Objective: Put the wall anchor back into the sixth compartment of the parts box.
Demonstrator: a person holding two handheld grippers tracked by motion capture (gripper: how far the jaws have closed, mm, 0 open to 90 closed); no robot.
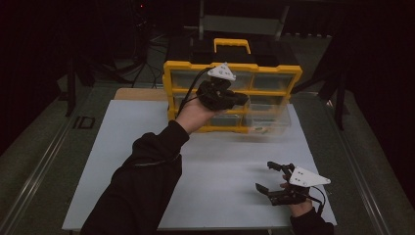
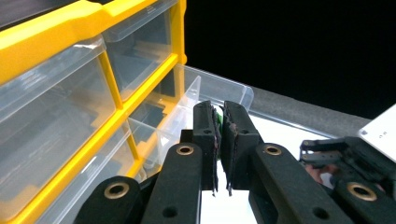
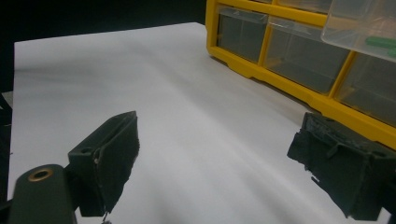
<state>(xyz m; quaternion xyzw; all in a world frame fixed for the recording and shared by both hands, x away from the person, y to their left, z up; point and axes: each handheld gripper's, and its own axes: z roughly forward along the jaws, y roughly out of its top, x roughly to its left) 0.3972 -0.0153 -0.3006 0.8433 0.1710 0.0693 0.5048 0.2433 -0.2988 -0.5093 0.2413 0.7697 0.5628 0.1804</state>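
Left gripper (image 2: 222, 140) raised in front of the yellow organizer (image 1: 230, 93), jaws pinched together on something thin and green (image 2: 216, 116) — too small to identify. Bottom-right drawer (image 1: 266, 125) of the organizer is pulled out, just beyond the jaws. Right gripper (image 1: 271, 176) rests on the white mat (image 1: 215, 166), well apart from the organizer, jaws wide apart, nothing between.

One yellow cabinet (image 1: 232, 95) is counted, with one drawer (image 1: 268, 123) pulled out. Two grippers, left (image 1: 240, 99) and right (image 1: 268, 177), are seen.
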